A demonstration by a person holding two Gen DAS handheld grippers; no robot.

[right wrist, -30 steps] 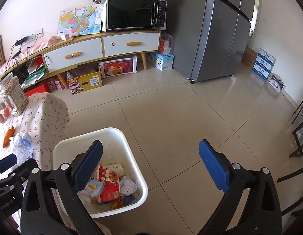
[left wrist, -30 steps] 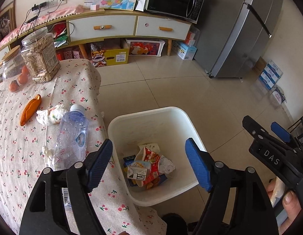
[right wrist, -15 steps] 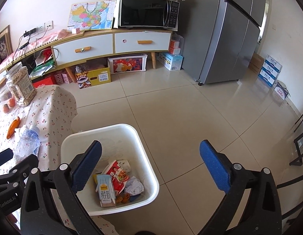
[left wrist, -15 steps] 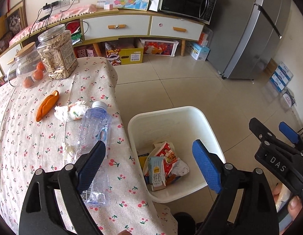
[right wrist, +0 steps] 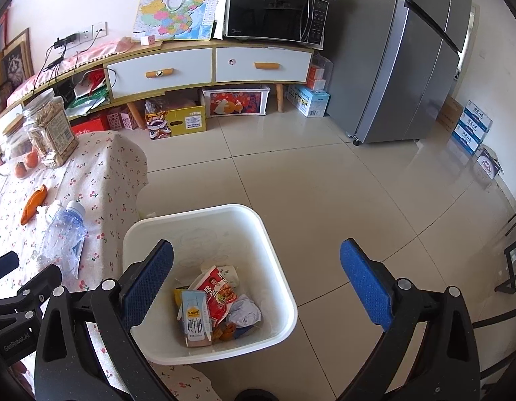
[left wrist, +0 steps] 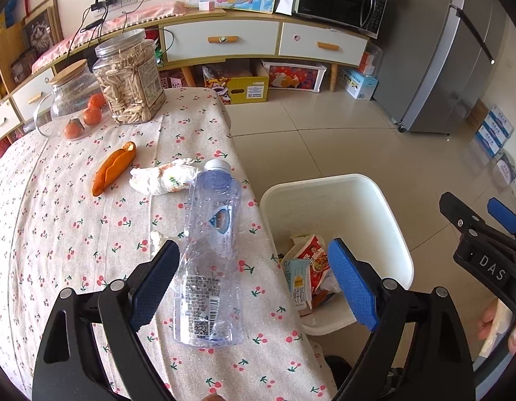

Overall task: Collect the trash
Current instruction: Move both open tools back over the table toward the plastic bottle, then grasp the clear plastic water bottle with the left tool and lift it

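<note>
Since a second ago the left gripper [left wrist: 251, 287] has slid from over the white bin [left wrist: 388, 207] toward the counter [left wrist: 57, 220], and its fingers [left wrist: 154, 284] have spread wider. From the left wrist, those fingers stand released, holding nothing. The crushed clear bottle [left wrist: 211, 244] lies on the counter just beside the bin, its lower half partly behind the left blue pad. Beyond the bottle's cap lie a crumpled white wrapper [left wrist: 164, 178] and an orange peel [left wrist: 114, 167]. Only part of the bin's contents shows: a milk carton [left wrist: 299, 285] and a red snack bag [left wrist: 314, 255], the rest hidden by the right pad. At the frame's right edge the right gripper [left wrist: 485, 230] is cut off.

From the right wrist, the right gripper [right wrist: 258, 284] hangs over the bin [right wrist: 278, 244], fingers [right wrist: 364, 284] released and empty. Inside sit the milk carton [right wrist: 194, 317], red snack bag [right wrist: 217, 290] and a crumpled wad [right wrist: 244, 312]; the scraps underneath are hard to make out. The bottle [right wrist: 65, 234] lies on the counter [right wrist: 104, 173] left of the bin.
</note>
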